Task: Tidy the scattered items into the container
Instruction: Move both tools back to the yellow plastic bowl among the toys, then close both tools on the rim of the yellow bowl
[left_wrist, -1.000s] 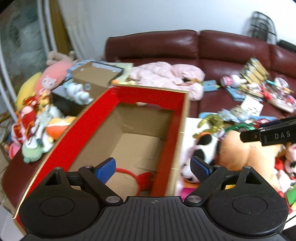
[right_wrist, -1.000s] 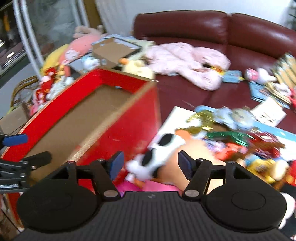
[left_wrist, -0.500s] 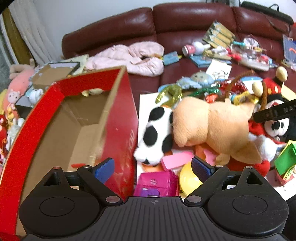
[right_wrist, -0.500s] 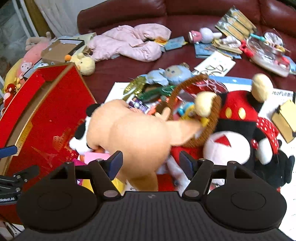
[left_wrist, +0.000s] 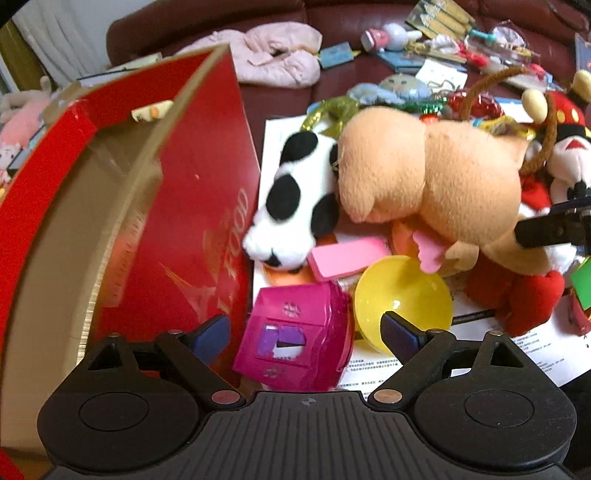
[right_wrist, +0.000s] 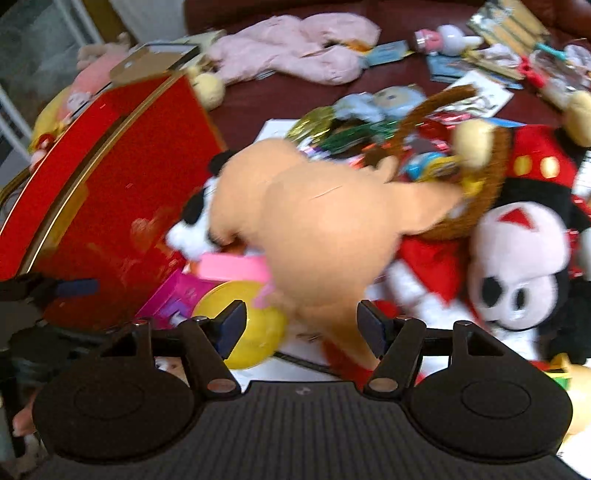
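Note:
A red cardboard box (left_wrist: 192, 206) (right_wrist: 110, 192) stands at the left, open at the top. Beside it lie a magenta toy house (left_wrist: 295, 339), a yellow bowl (left_wrist: 402, 299) (right_wrist: 240, 325), a pink block (left_wrist: 347, 256), a black-and-white plush (left_wrist: 291, 206) and a tan plush (left_wrist: 436, 177) (right_wrist: 325, 225). My left gripper (left_wrist: 306, 334) is open and empty, its fingers either side of the magenta house. My right gripper (right_wrist: 301, 328) is open and empty, close over the tan plush and the bowl.
A Mickey plush (right_wrist: 517, 258), a brown basket (right_wrist: 476, 177) with small toys, a pink garment (left_wrist: 280, 55), papers and packets cover the dark red sofa. Soft toys (right_wrist: 85, 85) pile up beyond the box at the far left.
Both grippers have swung from the box's opening to the right and down onto the toy pile. The left one now straddles the magenta house; the right one has closed in on the tan plush.

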